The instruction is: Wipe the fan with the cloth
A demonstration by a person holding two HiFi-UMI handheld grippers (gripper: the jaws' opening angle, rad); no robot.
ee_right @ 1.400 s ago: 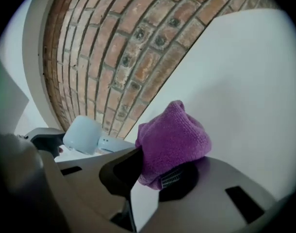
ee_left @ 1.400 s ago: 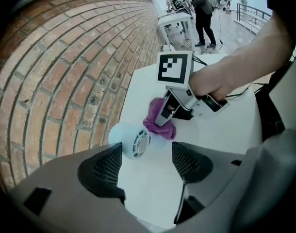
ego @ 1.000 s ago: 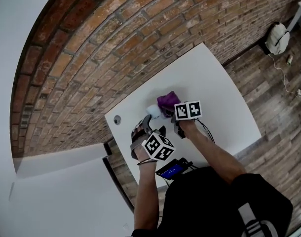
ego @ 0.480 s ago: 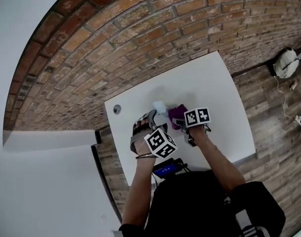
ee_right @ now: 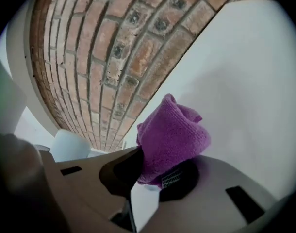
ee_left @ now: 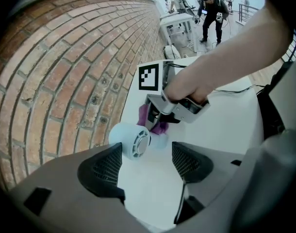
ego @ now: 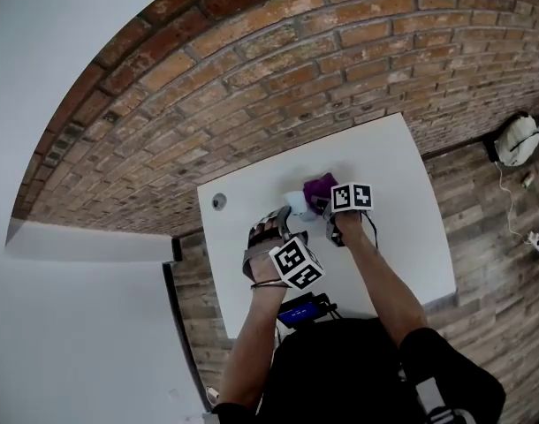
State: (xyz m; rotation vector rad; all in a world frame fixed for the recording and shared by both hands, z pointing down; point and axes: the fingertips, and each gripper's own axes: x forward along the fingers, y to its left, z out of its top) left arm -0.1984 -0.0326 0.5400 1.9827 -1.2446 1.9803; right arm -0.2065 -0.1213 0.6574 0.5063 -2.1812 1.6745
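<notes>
- You are at the wiping step. Your right hand-held gripper (ee_right: 156, 173) is clenched on the purple cloth (ee_right: 171, 137), which bunches above its jaws. The cloth sits at the far side of the fan (ee_left: 131, 141), seemingly touching it.
- Your left hand-held gripper (ee_left: 147, 163) has its jaws spread with nothing between them. The fan rests just beyond their tips on the white tabletop (ee_left: 225, 125), near the brick wall (ee_left: 65, 72).
- The next move, as I judge it, calls for steadying the fan with the left jaws — otherwise it may roll or slide as the cloth rubs across it.
- The cloth is a soft, nubby knit. The fan is a small, smooth, pale cylinder with a round slotted grille facing your left jaws — probably light, hard plastic.
</notes>
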